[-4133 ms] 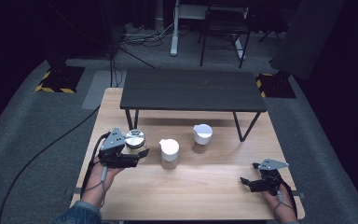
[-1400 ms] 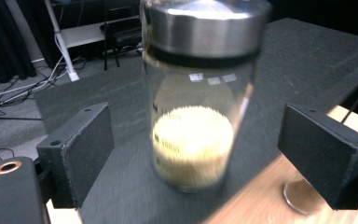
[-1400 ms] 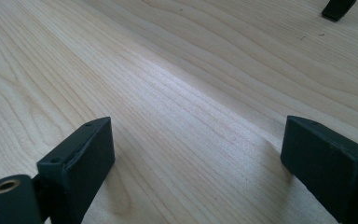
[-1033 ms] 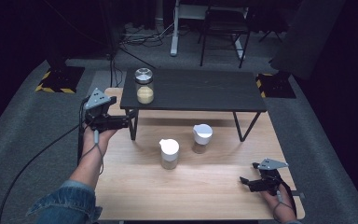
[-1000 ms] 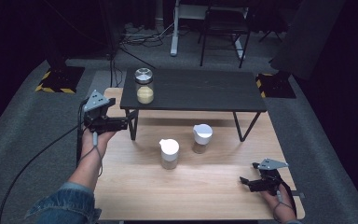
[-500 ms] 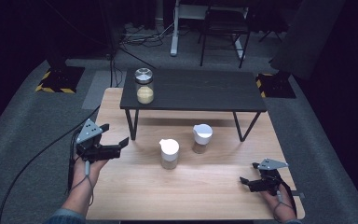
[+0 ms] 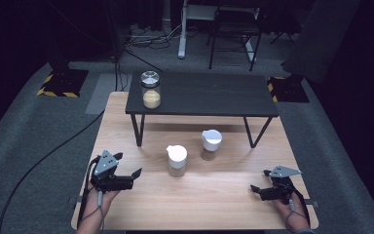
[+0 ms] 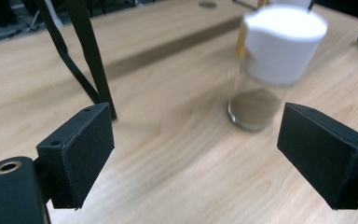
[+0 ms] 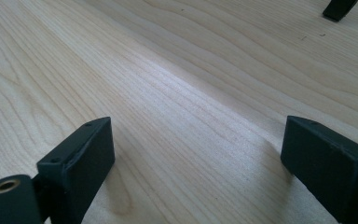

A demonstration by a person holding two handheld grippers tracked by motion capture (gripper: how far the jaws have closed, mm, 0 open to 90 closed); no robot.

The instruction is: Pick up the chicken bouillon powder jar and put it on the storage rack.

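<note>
While the big wooden table [image 7: 126, 122] holds a small black table [image 7: 209, 95] with one jar [image 7: 151, 90] on top, two white-lidded jars stand below. The left gripper [image 7: 135, 173] is spread wide with nothing in it, aimed at the nearer jar [image 7: 177, 160]. It should slide in level and grip below the lid. The right gripper [image 7: 257, 187] rests spread too. The left gripper view shows brown powder [image 8: 254, 106] at the jar's bottom, hard to see from above.

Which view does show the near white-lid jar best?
The left gripper view: the jar is close, brown powder at its bottom, though slightly blurred. The high view shows it small, whole, on the table. The right gripper view gives wood grain.
</note>
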